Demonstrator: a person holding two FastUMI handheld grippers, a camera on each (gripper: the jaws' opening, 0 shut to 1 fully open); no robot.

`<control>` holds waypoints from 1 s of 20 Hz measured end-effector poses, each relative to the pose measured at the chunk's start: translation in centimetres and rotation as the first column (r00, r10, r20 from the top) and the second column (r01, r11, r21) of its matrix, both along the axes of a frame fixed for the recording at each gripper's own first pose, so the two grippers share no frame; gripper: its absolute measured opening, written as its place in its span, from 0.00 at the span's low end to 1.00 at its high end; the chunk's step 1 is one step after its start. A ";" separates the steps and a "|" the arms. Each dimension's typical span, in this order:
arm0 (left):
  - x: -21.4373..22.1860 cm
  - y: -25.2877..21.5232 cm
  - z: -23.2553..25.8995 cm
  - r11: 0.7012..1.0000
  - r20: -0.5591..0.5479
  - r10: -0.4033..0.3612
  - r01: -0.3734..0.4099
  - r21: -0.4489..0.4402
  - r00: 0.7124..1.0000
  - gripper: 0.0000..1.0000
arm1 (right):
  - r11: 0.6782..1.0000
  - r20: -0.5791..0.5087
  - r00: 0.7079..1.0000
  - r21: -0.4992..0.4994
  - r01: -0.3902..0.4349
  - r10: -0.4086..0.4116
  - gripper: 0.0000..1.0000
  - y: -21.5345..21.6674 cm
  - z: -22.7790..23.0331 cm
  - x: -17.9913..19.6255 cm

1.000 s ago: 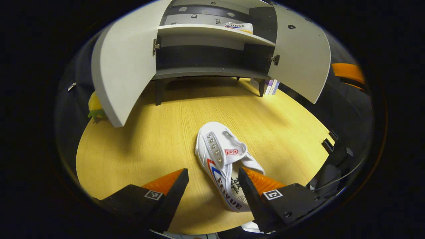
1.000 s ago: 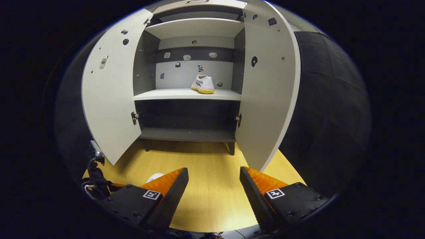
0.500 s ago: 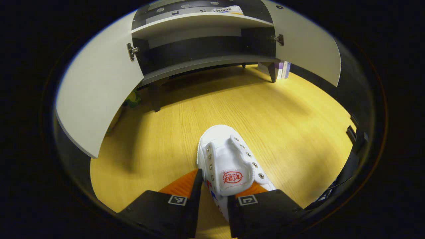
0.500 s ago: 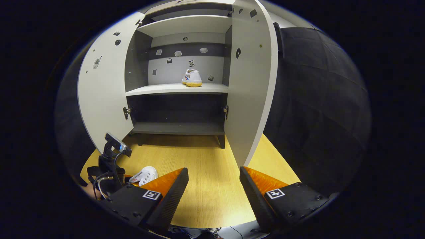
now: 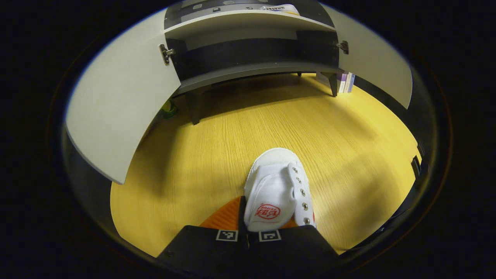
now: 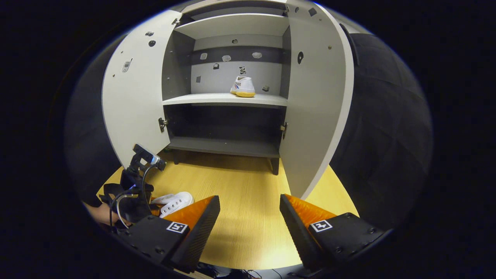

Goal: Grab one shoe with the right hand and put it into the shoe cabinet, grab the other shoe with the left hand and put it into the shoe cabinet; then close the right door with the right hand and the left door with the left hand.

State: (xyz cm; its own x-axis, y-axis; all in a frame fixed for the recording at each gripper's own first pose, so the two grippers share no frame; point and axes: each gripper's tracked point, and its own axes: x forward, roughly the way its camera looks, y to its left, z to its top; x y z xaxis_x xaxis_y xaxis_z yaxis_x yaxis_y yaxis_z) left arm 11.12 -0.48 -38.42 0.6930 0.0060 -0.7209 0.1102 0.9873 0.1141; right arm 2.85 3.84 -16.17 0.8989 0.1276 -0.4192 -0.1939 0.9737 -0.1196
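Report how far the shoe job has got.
Done: one shoe stands on the cabinet's middle shelf. In hand: the left gripper has its jaws shut on the second shoe, which looks to rest on the wooden floor. Left: shelve it, then close the right door and left door. The right gripper is open.

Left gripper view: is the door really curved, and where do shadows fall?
Left gripper view: the left door looks bowed by the fisheye; shadow lies on the floor under the cabinet and beside the shoe. Right gripper view: sharp, doors bowed too, the lower compartment dark.
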 end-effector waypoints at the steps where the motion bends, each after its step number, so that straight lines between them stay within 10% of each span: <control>1: -0.1 -0.2 0.8 1.000 0.017 -0.007 0.007 0.013 1.000 0.05 | 1.000 -0.003 1.000 0.008 -0.008 0.008 0.99 0.2 0.0 0.0; 20: 9.2 0.3 29.1 0.994 0.341 0.106 -0.095 -0.050 0.934 0.05 | 0.997 0.074 0.997 0.076 -0.001 -0.004 0.99 -2.1 1.2 0.3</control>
